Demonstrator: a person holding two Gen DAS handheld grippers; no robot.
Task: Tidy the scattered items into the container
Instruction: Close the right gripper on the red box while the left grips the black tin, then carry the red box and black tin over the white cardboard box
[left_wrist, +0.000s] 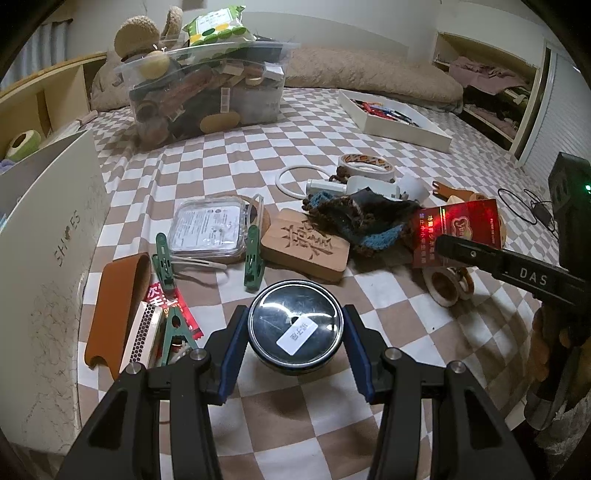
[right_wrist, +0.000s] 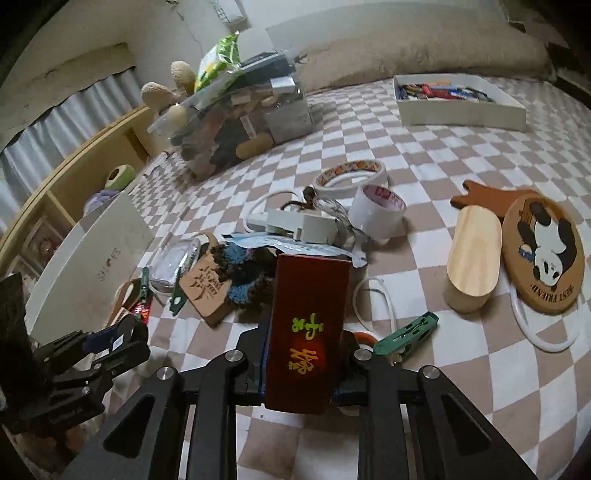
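Landmark: bin (left_wrist: 207, 85), clear plastic, heaped past its rim, far end of bed (right_wrist: 461, 147). Near side of bin, amid clutter: red box (right_wrist: 308, 332), light stiff card, crushable, clamped by its long sides in right gripper (right_wrist: 304, 363). Round tin (left_wrist: 293, 326), hard, slick lid, pinched at its rim by left gripper (left_wrist: 293, 334), nearer still. In the way btwn these & bin: sock (left_wrist: 364, 221), wood block (left_wrist: 306, 245), tape rolls (right_wrist: 351, 175).

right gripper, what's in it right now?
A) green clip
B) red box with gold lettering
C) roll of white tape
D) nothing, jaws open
B: the right gripper is shut on the red box, its pads pressing both sides; the green clip and white tape roll lie loose on the checkered sheet.
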